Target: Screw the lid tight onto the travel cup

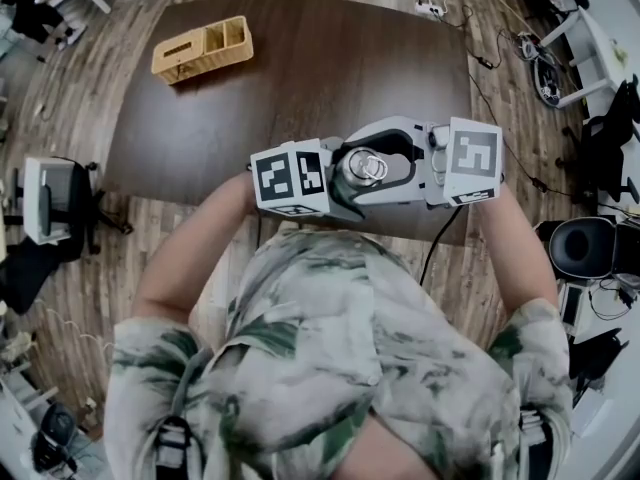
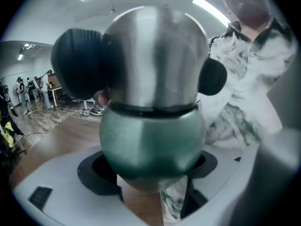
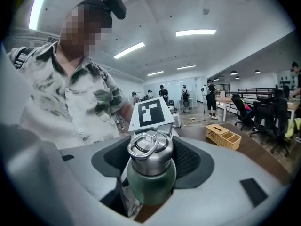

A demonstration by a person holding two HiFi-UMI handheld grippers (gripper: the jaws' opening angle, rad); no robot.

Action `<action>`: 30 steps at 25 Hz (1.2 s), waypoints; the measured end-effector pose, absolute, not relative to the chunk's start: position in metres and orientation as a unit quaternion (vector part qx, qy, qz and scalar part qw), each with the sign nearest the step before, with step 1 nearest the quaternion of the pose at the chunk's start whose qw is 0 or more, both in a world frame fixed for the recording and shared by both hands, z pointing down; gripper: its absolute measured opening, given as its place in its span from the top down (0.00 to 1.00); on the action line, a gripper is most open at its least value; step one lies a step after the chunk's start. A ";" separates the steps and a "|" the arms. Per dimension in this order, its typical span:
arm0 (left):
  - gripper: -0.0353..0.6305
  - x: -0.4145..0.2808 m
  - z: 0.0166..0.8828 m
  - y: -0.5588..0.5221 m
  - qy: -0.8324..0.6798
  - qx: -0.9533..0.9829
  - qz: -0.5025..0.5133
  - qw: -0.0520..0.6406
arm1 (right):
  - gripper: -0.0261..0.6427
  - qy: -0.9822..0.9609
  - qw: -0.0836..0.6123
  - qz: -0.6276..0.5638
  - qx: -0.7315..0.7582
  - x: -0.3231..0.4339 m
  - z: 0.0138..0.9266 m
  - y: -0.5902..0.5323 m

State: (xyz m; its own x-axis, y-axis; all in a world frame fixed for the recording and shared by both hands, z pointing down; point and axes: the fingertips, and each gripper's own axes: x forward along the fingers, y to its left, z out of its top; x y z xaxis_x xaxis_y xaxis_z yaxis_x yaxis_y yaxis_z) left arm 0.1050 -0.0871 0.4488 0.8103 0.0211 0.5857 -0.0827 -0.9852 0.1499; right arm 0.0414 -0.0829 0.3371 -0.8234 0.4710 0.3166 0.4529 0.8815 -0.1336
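The travel cup has a green body (image 2: pixel 150 140) and a steel lid (image 2: pixel 153 55) with a wire ring on top (image 3: pixel 149 145). It is held up in front of my chest over the near table edge (image 1: pixel 362 171). My left gripper (image 2: pixel 148 171) is shut on the green body, which sits in its black pads (image 2: pixel 94 171). My right gripper (image 3: pixel 151 160) faces it from the other side. Its jaws stand wide around the lid, with the black pads (image 3: pixel 190 161) beside the steel and not visibly pressing. In the head view both grippers meet at the cup, left (image 1: pixel 340 183) and right (image 1: pixel 390 163).
A dark brown table (image 1: pixel 300 78) stretches ahead, with a woven basket (image 1: pixel 203 48) at its far left corner. Office chairs stand left (image 1: pixel 55 203) and right (image 1: pixel 585 248) of me. Cables run over the wooden floor (image 1: pixel 500 78). Several people stand far off (image 3: pixel 183 98).
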 end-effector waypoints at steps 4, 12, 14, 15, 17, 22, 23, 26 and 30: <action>0.37 0.107 0.450 -0.088 -0.013 0.947 0.310 0.080 | 0.55 -0.957 0.166 0.024 -0.236 0.043 0.338 -0.085; 0.37 0.094 0.453 -0.108 -0.078 0.943 0.310 0.090 | 0.55 -0.981 0.149 0.027 -0.120 0.030 0.341 -0.104; 0.37 0.093 0.454 -0.112 -0.094 0.941 0.310 0.096 | 0.55 -0.985 0.143 0.034 -0.088 0.028 0.343 -0.109; 0.37 0.092 0.455 -0.114 -0.101 0.940 0.310 0.100 | 0.55 -0.987 0.140 0.037 -0.073 0.028 0.344 -0.111; 0.37 0.092 0.457 -0.117 -0.117 0.938 0.310 0.106 | 0.55 -0.989 0.135 0.041 -0.044 0.028 0.345 -0.115; 0.37 0.096 0.462 -0.123 -0.139 0.931 0.316 0.119 | 0.55 -0.991 0.127 0.051 0.011 0.033 0.349 -0.123; 0.37 0.096 0.463 -0.123 -0.137 0.931 0.317 0.119 | 0.55 -0.991 0.127 0.052 0.011 0.033 0.350 -0.124; 0.37 0.093 0.463 -0.118 -0.126 0.934 0.315 0.116 | 0.54 -0.990 0.128 0.051 -0.020 0.032 0.351 -0.118; 0.37 0.092 0.456 -0.106 -0.093 0.941 0.311 0.100 | 0.50 -0.985 0.141 0.032 -0.099 0.037 0.346 -0.102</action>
